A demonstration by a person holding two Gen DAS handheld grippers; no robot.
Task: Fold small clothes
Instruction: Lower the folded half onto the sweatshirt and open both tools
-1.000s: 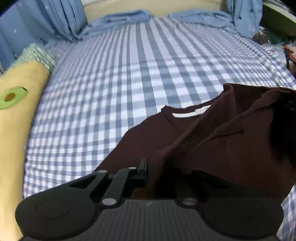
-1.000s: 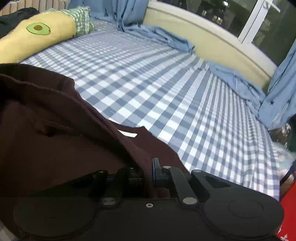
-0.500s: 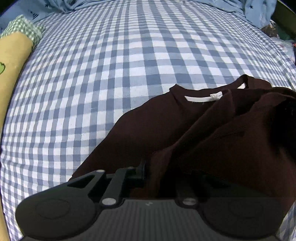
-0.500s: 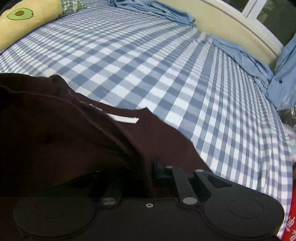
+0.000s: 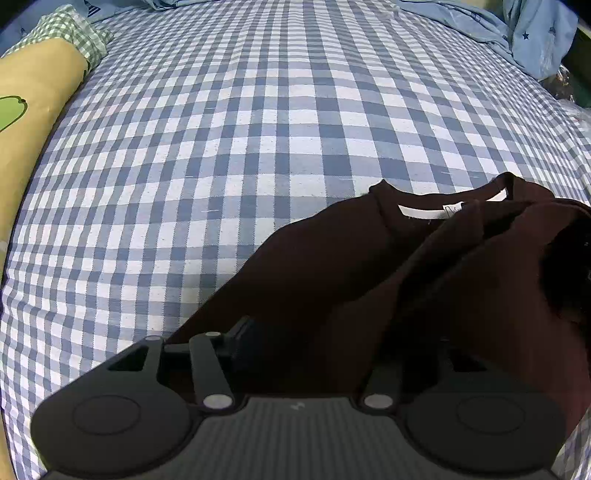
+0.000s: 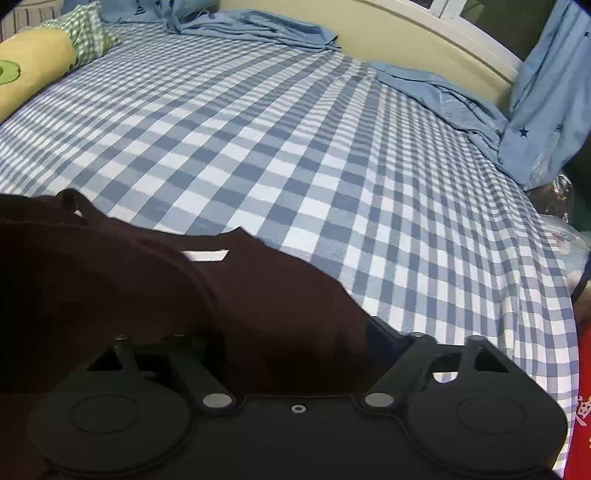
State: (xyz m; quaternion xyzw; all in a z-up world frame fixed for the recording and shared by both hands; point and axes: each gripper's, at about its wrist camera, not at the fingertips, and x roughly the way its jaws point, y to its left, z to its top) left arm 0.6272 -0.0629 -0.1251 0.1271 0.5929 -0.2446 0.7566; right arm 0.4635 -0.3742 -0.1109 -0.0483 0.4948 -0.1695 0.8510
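A dark maroon shirt (image 5: pixel 369 266) with a white neck label lies on the blue checked bed sheet (image 5: pixel 258 129), its lower half folded up over its body. It also shows in the right wrist view (image 6: pixel 240 295). My left gripper (image 5: pixel 314 332) is low over the shirt's near left edge, its jaws spread wide with cloth lying loose between them. My right gripper (image 6: pixel 295 332) is at the shirt's near right edge, jaws spread wide too, the cloth covering its left finger.
A yellow avocado-print pillow (image 5: pixel 29 110) with a green checked end lies along the left side. Crumpled light blue bedding (image 6: pixel 258 29) and a blue star-print curtain (image 6: pixel 546 92) sit at the far edge by a cream bed frame.
Both grippers came down toward the bed with the folded hem and then opened, letting the cloth go. The shirt's lower half now rests over its body.
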